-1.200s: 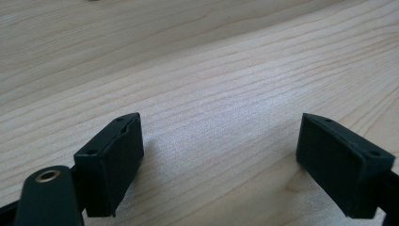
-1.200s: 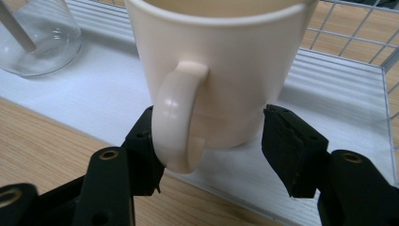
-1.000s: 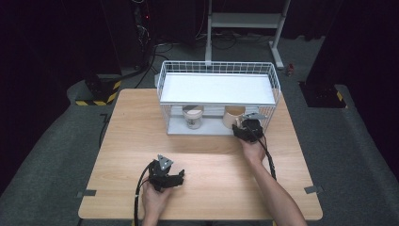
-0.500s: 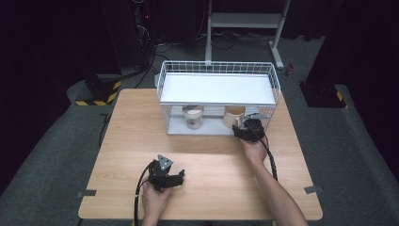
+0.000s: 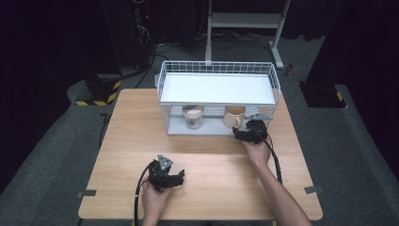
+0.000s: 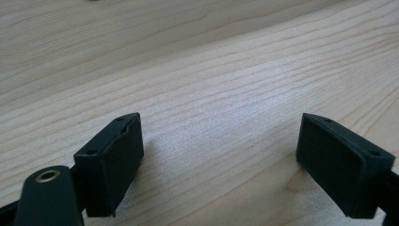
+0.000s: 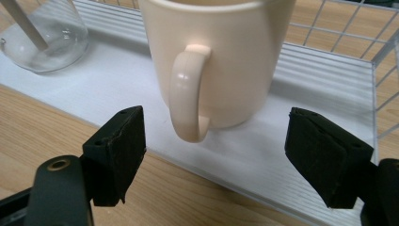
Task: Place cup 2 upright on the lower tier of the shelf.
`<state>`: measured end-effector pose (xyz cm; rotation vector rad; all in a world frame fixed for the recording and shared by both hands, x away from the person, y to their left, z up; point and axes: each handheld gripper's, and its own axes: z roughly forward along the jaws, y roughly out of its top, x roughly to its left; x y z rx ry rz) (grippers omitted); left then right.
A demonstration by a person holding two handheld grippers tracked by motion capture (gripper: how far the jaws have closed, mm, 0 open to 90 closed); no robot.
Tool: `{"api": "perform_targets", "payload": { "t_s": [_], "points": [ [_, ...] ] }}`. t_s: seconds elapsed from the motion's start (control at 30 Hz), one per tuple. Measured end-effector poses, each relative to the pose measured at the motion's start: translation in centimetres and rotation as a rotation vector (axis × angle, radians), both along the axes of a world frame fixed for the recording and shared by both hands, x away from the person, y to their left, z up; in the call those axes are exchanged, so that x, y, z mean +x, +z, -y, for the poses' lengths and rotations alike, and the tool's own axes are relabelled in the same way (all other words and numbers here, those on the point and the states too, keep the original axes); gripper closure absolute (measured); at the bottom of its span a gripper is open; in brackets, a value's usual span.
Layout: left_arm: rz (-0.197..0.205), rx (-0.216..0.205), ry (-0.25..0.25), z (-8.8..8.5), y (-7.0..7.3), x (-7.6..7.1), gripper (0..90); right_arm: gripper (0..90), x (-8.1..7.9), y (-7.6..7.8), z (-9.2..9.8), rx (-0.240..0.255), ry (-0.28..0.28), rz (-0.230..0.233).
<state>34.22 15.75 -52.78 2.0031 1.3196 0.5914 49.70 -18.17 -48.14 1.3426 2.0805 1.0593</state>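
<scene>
A wooden table is filling most of the room's middle, and at its twelve o'clock edge a white wire rack is standing with a flat white shelf on top and a lower tray underneath. On that lower tray a cream mug is sitting upright toward three o'clock, and a clear glass jar is sitting well apart from it toward nine o'clock. In the right gripper view the mug is standing on the white tray with its handle pointing straight back at the camera, between the two black jaws but touching neither. The right gripper is hovering at the front edge of the rack, just beside the mug; its jaws have just been opening and are now standing spread with nothing pinched. That looks to me like the release step, with the mug set down inside the rack. The next move is probably calling for the hand to back out toward six o'clock without clipping the handle or the wire frame. The left gripper is resting low over bare wood near six o'clock, its jaws spread and holding nothing.
</scene>
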Motion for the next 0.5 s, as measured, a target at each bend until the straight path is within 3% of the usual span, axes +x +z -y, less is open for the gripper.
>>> {"api": "perform_targets", "payload": {
  "t_s": [0.5],
  "points": [
    [0.000,0.000,0.003,0.0,0.0,0.0,15.9,20.3,-1.8,1.0,1.2,0.035,0.036,0.022]
  ]
}}
